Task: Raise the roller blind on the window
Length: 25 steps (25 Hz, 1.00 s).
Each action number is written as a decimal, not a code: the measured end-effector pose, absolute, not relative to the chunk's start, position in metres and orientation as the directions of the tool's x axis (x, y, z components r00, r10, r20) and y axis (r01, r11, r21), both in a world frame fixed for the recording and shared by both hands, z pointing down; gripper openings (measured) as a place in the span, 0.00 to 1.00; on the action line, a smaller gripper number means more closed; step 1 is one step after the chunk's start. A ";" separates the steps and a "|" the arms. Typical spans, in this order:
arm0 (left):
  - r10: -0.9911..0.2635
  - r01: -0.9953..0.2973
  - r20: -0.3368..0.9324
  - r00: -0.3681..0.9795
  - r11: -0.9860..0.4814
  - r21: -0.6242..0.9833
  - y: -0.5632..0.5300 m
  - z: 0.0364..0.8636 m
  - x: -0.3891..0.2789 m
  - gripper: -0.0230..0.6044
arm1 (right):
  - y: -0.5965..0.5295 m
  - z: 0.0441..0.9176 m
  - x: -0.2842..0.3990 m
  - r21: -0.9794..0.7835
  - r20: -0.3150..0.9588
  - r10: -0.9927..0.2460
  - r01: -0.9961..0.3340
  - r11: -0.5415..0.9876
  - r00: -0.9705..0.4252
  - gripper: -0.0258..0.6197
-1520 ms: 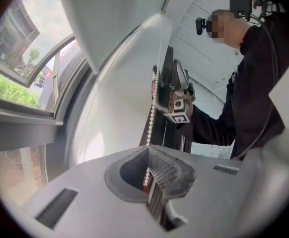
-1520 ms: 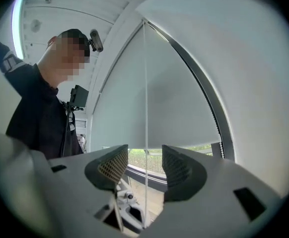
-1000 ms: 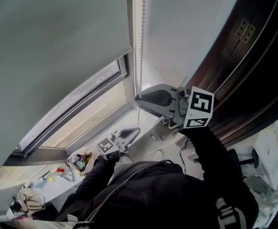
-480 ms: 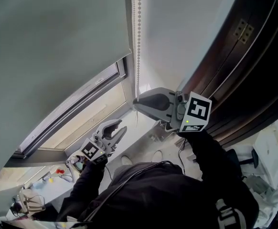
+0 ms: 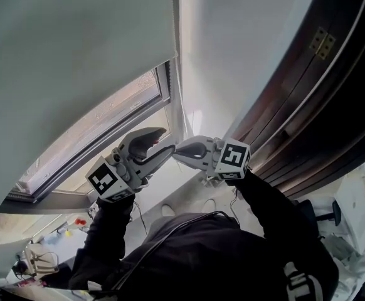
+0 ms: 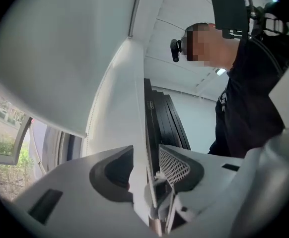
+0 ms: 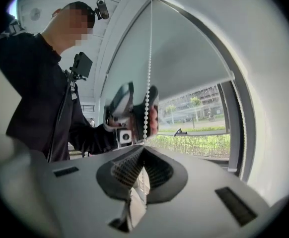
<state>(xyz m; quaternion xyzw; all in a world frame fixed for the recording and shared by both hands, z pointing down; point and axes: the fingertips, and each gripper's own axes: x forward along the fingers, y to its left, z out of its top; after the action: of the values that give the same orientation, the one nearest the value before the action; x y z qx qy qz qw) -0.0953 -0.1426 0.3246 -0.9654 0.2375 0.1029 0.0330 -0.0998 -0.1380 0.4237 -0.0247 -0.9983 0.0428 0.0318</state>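
Matt cloth blind (image 5: 76,55); glossy dark wood door (image 5: 320,93); plastic bead cord (image 7: 148,83).

Office-like room: swivel chair (image 5: 325,209), dark door (image 5: 308,93), window (image 5: 126,102).

Black long-sleeved top (image 5: 220,262), lower centre; sleeves (image 5: 104,243) black down to the wrists. Thin dark cable (image 5: 182,219) runs across the chest. Left gripper (image 5: 162,140) and right gripper (image 5: 178,149), mid-frame: pale grey shells, dark pads. Each carries a cube (image 5: 109,179) of black-and-white square markers.

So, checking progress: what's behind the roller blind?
Below the roller blind, the window shows a hedge and buildings. The glass higher up is covered by its fabric.
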 end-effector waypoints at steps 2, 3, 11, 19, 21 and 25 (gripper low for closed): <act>-0.456 -0.467 -0.173 0.873 -0.884 -0.030 -0.146 0.320 -0.092 0.28 | -0.133 0.446 -0.102 -0.115 0.095 0.070 0.059 0.992 -0.993 0.05; -0.463 -0.472 -0.148 0.874 -0.881 -0.031 -0.148 0.318 -0.090 0.28 | -0.129 0.457 -0.103 -0.129 0.111 0.076 0.061 0.990 -0.991 0.05; -0.432 -0.441 -0.168 0.886 -0.897 -0.017 -0.145 0.298 -0.083 0.28 | -0.098 0.554 -0.100 -0.270 0.230 0.103 0.038 0.962 -0.968 0.05; -0.385 -0.389 -0.106 0.917 -0.921 -0.025 -0.140 0.297 -0.069 0.28 | -0.099 0.558 -0.097 -0.250 0.266 0.109 0.040 0.967 -0.958 0.05; -0.407 -0.411 -0.105 0.907 -0.911 -0.021 -0.142 0.296 -0.071 0.07 | -0.101 0.558 -0.097 -0.262 0.259 0.103 0.033 0.965 -0.960 0.05; -0.416 -0.417 -0.104 0.903 -0.909 0.018 -0.143 0.297 -0.078 0.05 | -0.104 0.559 -0.095 -0.275 0.260 0.102 0.028 0.961 -0.960 0.05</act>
<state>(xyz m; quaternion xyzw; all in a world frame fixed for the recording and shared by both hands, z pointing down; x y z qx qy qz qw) -0.0781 -0.1430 0.2975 -0.9755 0.2135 0.0527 0.0023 -0.0950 -0.1042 0.5593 -0.0330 -0.9806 0.1357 0.1373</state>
